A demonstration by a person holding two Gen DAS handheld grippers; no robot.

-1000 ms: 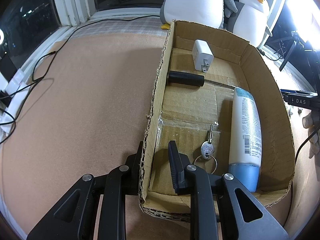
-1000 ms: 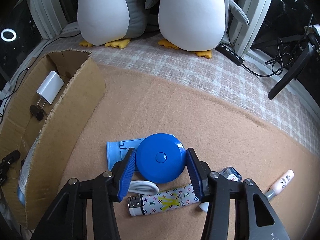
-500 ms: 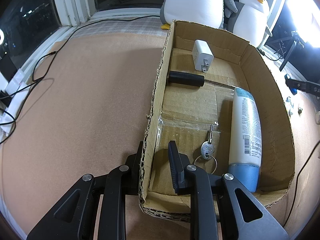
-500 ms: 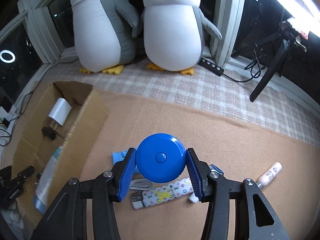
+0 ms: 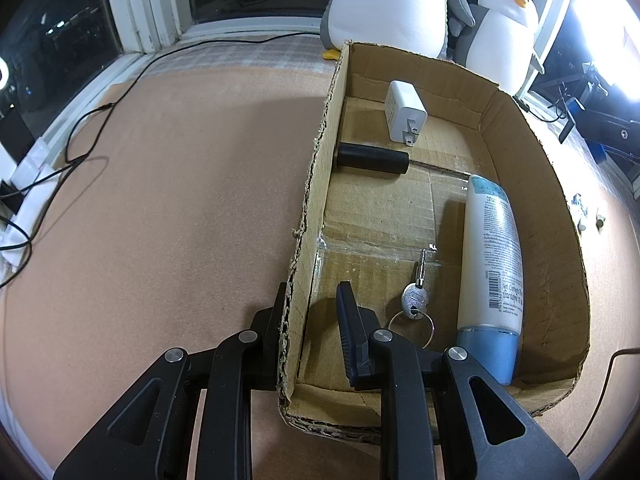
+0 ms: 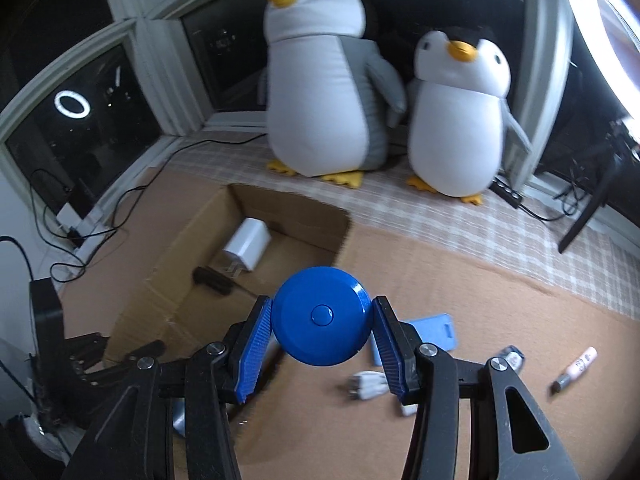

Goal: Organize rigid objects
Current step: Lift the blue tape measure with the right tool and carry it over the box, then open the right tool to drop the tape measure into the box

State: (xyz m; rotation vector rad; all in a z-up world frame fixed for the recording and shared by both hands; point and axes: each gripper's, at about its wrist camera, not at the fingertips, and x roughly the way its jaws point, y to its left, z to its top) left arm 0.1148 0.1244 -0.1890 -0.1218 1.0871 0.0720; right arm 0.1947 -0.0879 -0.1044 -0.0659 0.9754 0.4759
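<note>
- My right gripper (image 6: pixel 321 340) is clamped on the round blue plastic disc (image 6: pixel 320 315), flat buttoned face toward the camera, held above the open cardboard box (image 6: pixel 192 280).
- My left gripper (image 5: pixel 312 320) straddles the box's near-left wall; I cannot tell if it pinches.
- Inside lie a white charger (image 5: pixel 405 117), black cylinder (image 5: pixel 372 159), key (image 5: pixel 416 298) and a white lotion bottle (image 5: pixel 491 264) lengthwise along the right wall.

Left tool (image 5: pixel 312 300): black ribbed pads, silver screws; right tool (image 6: pixel 320 320): black w/ blue ribbed pads.
</note>
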